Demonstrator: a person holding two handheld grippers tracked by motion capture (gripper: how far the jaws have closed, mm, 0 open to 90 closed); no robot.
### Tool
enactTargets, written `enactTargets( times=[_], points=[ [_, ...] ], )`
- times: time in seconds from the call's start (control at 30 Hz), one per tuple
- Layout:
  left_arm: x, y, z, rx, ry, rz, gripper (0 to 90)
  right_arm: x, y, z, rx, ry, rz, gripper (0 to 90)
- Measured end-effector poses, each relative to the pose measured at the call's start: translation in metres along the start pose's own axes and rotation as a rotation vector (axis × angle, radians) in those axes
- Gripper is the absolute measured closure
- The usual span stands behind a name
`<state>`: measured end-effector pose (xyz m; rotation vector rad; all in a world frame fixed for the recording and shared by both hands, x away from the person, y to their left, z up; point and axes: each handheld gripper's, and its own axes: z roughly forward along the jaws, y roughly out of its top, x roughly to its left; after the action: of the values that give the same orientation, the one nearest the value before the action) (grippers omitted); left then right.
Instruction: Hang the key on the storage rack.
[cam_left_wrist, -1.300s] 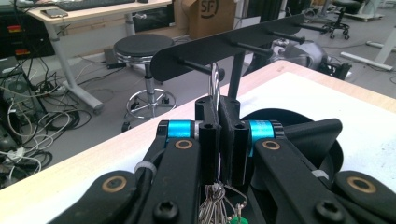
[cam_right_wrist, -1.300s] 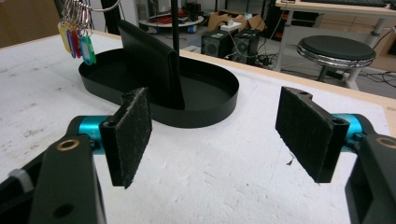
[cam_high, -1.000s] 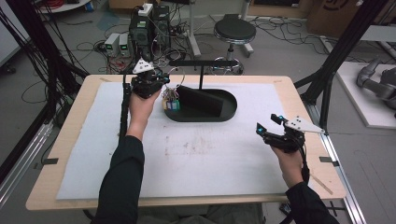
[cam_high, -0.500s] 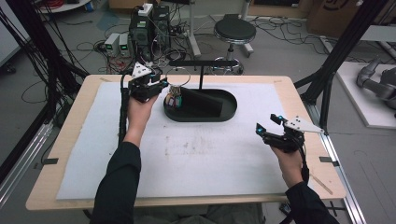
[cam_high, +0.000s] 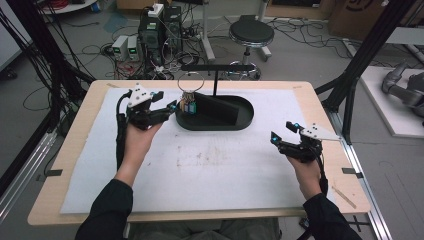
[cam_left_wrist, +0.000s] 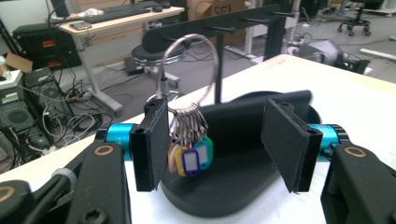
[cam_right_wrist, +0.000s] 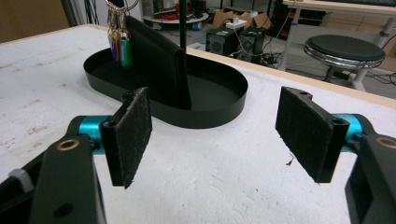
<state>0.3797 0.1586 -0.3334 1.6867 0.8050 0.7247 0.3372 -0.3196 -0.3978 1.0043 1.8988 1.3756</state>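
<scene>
- Round black padded stool (cam_high: 251, 34) on the floor beyond the wooden table (cam_high: 320, 110).
- White mat (cam_high: 210, 165), stained at centre, covers the tabletop.
- Black computer towers (cam_high: 159, 25) amid tangled cables.

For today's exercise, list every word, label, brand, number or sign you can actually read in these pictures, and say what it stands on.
"SF" or the like, uncertain: cardboard box behind the table, lettering partly hidden by the rack.
Cardboard box, high view: dark mark, too blurred to read.
Key tags on the ring: white label windows, no legible writing.
Black tray, left gripper, right gripper: no text.
</scene>
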Motion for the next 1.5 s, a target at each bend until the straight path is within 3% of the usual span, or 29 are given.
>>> enactTargets(
  times=[0.3,0.53,0.77,0.93,1.0,1.13,1.5],
  points=[
    [-0.008,-0.029,-0.045,-0.021,-0.035,-0.030,34.1,-0.005,-0.001,-0.002,0.001,-0.013,0.018,27.3],
    [-0.013,-0.057,-0.068,-0.004,-0.038,-0.070,28.1,-0.008,-0.002,-0.007,-0.002,-0.025,0.020,27.3],
    [-0.016,-0.082,-0.078,0.015,-0.017,-0.097,24.7,-0.012,-0.002,-0.010,-0.009,-0.033,0.032,27.2],
    [-0.012,-0.094,-0.082,0.029,0.004,-0.078,23.9,-0.012,-0.001,-0.008,-0.003,-0.026,0.024,27.1],
    [-0.010,-0.097,-0.083,0.037,0.010,-0.059,23.9,-0.011,-0.001,-0.007,0.000,-0.022,0.023,26.3],
    [-0.006,-0.100,-0.085,0.037,0.026,-0.076,23.8,-0.010,0.000,-0.005,0.011,-0.016,0.031,25.6],
    [-0.005,-0.102,-0.085,0.046,0.031,-0.065,23.9,-0.011,-0.002,-0.003,0.028,-0.014,0.030,25.2]
  ],
)
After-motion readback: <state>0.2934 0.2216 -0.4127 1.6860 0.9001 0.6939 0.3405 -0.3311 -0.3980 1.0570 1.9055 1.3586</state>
